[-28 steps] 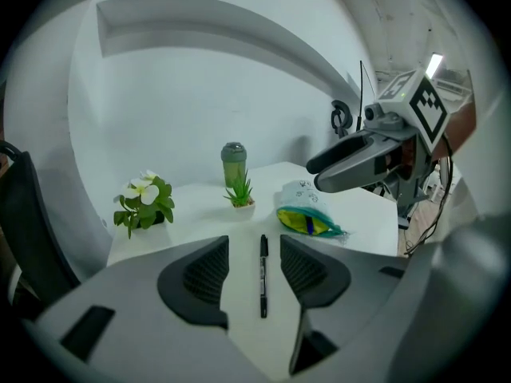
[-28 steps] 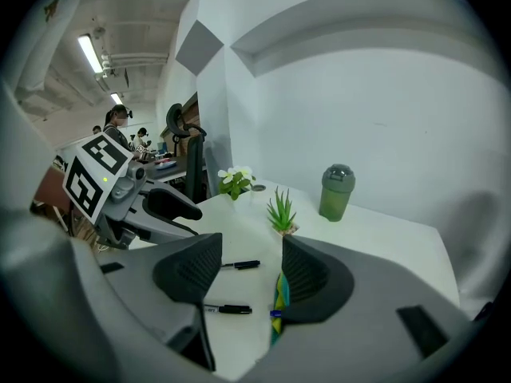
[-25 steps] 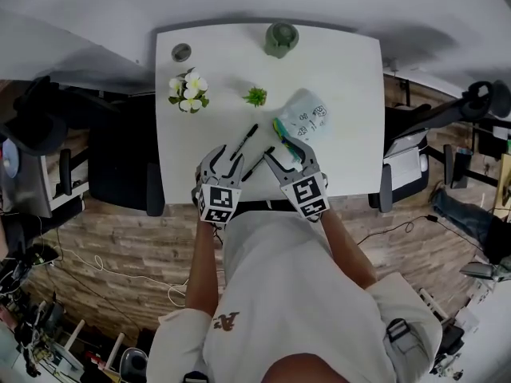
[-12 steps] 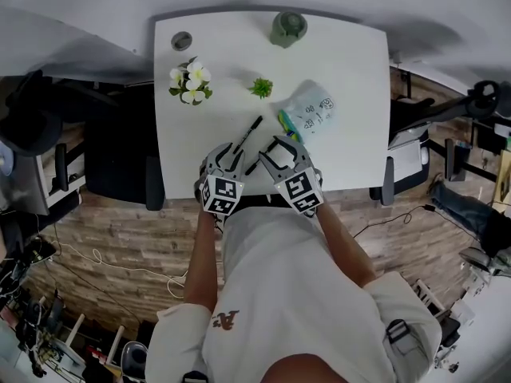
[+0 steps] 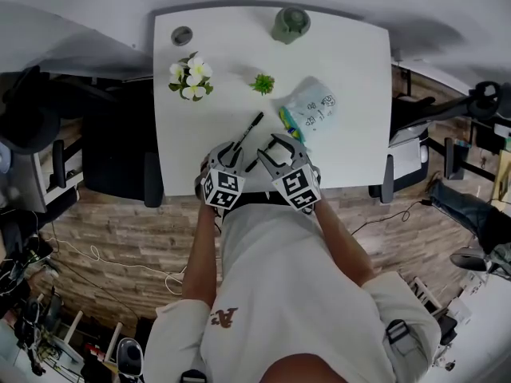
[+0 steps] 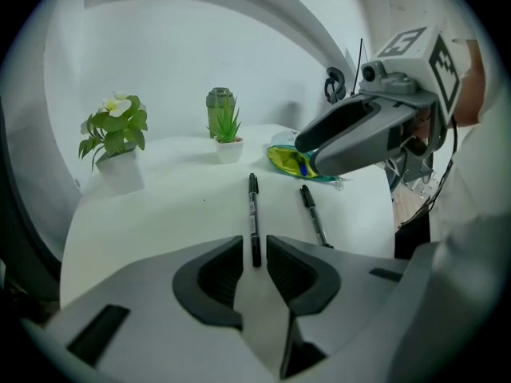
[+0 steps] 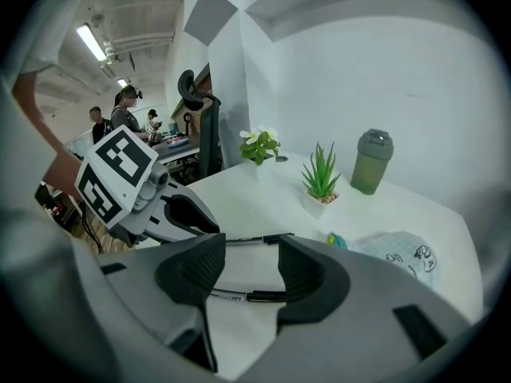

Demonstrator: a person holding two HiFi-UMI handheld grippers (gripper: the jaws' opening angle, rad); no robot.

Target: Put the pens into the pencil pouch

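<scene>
- A white desk [image 5: 351,162] fills the upper middle of the head view. The person stands at its lower edge with a gripper in each hand.
- The left gripper [image 6: 255,246] tilts down at the desk. Its jaws have just been closing and stand narrow.
- The near end of the first pen [image 6: 253,214] sits between those jaws. A thin gap shows on each side, so the pads do not press it.
- The first pen is black and lies flat on the desk, running from the left gripper up and to the right toward the pencil pouch [image 5: 313,110].
- The right gripper [image 7: 251,250] is just right of the left one. Its jaws have been closing slightly but stand spread and grip nothing.
- The second pen [image 6: 315,218], also black, lies flat on the desk crosswise between the right gripper's spread jaws, near the first pen but apart from it.
- The pencil pouch is pale with printed drawings and a yellow-green edge. It lies on the desk right of centre, above the right gripper, and both pens are outside it.
- Higher on the desk are a potted white flower [image 5: 190,76] at left, a small green plant [image 5: 262,84], a green bottle [image 5: 291,24] at the top, and a small round grey object [image 5: 182,35] at upper left.
</scene>
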